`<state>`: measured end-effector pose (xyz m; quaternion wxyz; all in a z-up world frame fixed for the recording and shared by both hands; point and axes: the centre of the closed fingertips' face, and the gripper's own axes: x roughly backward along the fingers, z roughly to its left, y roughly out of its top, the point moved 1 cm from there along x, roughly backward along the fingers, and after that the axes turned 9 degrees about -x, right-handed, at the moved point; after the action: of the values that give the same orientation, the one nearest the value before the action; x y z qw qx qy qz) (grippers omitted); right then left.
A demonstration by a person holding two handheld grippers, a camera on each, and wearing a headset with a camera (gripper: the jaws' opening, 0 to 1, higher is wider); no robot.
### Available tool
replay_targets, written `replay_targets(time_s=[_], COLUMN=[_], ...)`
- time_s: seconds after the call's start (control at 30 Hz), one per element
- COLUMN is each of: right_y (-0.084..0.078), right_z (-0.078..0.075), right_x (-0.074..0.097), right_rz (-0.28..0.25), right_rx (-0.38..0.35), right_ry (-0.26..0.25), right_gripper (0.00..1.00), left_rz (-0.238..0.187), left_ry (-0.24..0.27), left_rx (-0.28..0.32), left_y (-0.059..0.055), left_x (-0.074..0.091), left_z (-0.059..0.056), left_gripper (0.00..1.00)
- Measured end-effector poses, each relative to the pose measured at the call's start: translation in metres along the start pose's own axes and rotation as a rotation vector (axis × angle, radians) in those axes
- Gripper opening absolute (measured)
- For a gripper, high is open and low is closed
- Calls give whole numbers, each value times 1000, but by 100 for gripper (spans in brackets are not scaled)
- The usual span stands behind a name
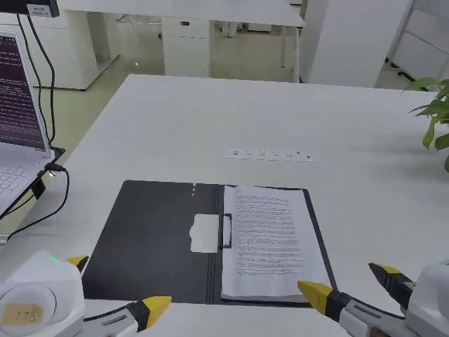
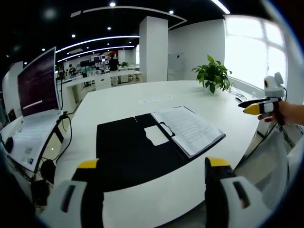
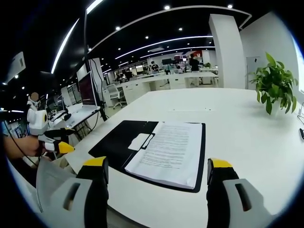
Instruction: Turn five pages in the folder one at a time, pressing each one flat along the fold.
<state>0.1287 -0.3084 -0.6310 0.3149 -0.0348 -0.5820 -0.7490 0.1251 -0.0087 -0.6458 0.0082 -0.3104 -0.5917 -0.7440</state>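
A black folder (image 1: 154, 239) (image 2: 128, 147) (image 3: 118, 140) lies open on the white table (image 1: 280, 119). A stack of printed pages (image 1: 270, 239) (image 2: 187, 128) (image 3: 168, 152) rests on its right half, held by a clip (image 1: 226, 230) at the fold. My left gripper (image 1: 119, 284) (image 2: 154, 166) hovers open just off the folder's near left corner, nothing between its yellow-tipped fingers. My right gripper (image 1: 351, 281) (image 3: 156, 164) hangs open by the near right corner of the pages, touching nothing.
An open laptop (image 1: 17, 133) (image 2: 35, 104) on a stand sits at the left with black cables (image 1: 52, 203) trailing toward the folder. A potted plant (image 1: 438, 116) (image 3: 273, 85) stands at the right edge. A socket strip (image 1: 270, 154) lies flush in the table behind the folder.
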Motion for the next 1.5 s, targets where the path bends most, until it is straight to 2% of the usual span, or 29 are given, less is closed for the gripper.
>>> replay_targets(time_s=[0.23, 0.8, 1.5], right_y=[-1, 0, -5], right_z=[1, 0, -5], right_x=[-1, -2, -2], right_rz=[1, -10, -5], right_rx=[-2, -12, -21], right_ry=[-2, -16, -18], right_gripper=[86, 92, 96], left_rz=[-9, 0, 13], left_ry=[5, 0, -21], left_rx=[8, 5, -6], left_y=[1, 0, -1], left_x=[1, -2, -5], left_z=[3, 5, -2], left_gripper=[90, 91, 92])
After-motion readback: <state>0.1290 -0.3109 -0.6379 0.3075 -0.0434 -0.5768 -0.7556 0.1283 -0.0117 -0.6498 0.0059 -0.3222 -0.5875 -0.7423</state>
